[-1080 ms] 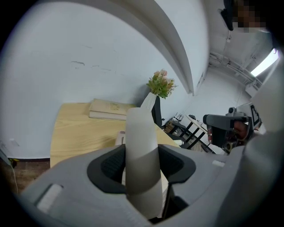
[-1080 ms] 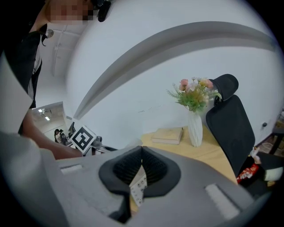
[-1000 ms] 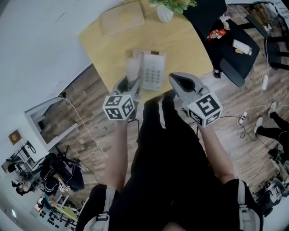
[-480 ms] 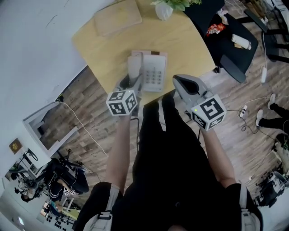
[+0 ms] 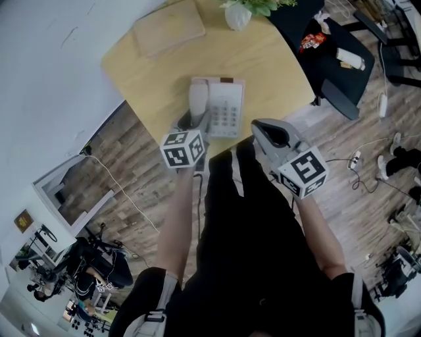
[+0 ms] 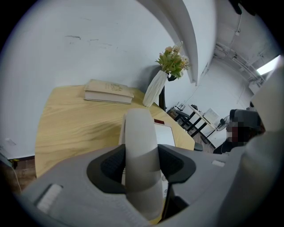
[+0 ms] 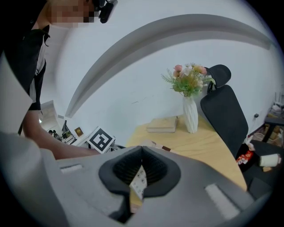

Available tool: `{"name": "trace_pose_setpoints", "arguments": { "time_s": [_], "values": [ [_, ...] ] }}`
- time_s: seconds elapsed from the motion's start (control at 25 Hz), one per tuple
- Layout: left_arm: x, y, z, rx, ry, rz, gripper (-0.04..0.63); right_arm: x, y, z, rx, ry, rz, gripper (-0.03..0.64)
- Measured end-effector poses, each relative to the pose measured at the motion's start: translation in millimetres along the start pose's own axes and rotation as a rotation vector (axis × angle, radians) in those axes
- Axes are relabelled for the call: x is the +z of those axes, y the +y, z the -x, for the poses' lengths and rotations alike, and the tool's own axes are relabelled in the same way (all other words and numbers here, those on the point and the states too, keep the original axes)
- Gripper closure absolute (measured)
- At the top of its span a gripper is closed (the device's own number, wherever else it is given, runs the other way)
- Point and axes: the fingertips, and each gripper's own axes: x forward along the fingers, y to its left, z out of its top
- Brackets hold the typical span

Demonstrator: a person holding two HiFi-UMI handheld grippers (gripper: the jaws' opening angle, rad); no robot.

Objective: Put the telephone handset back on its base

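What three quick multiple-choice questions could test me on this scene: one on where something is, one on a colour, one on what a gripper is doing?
1. Where does the white vase stand?
A. On the floor
B. On the wooden table, near the book
C. On a shelf

2. What colour is the office chair?
A. Red
B. Black
C. Yellow

3. What is the left gripper doing?
A. Open and empty
B. Shut on a pen
C. Shut on the telephone handset

Answers:
1 B: the head view shows it at the table's far edge, with the book beside it.
2 B: its back shows black in the right gripper view.
3 C: its fingers press the handset from both sides.
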Motion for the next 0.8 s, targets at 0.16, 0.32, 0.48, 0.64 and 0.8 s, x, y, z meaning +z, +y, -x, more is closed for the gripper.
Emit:
{"name": "trace_pose_setpoints", "arguments": {
  "time_s": [0.16, 0.32, 0.48, 0.64, 0.8],
  "values": [
    [-1.1, 3.5, -2.4, 0.011, 0.007, -0.002, 0.371, -9.3, 7.2, -0.1, 0.007, 0.013, -0.006, 0.614],
    [-2.1, 6.5, -5.8, 0.02, 0.014, -0.005, 0.371, -13.1, 7.8, 0.7, 0.004, 0.011, -0.013, 0.614],
    [-2.5, 6.3, -8.6, 0.02, 0.013, -0.01, 0.371, -14.6, 6.1, 2.2, -0.007, 0.008, -0.018, 0.614],
    [-1.4, 8.3, -9.2, 0.036, 0.017, -0.025, 0.371, -15.8, 6.0, 4.1, -0.017, 0.005, -0.024, 0.614],
    [-0.5, 7.3, -9.1, 0.041, 0.018, -0.044, 0.371, -17.2, 7.9, 5.9, -0.023, 0.005, -0.03, 0.614]
  ]
}}
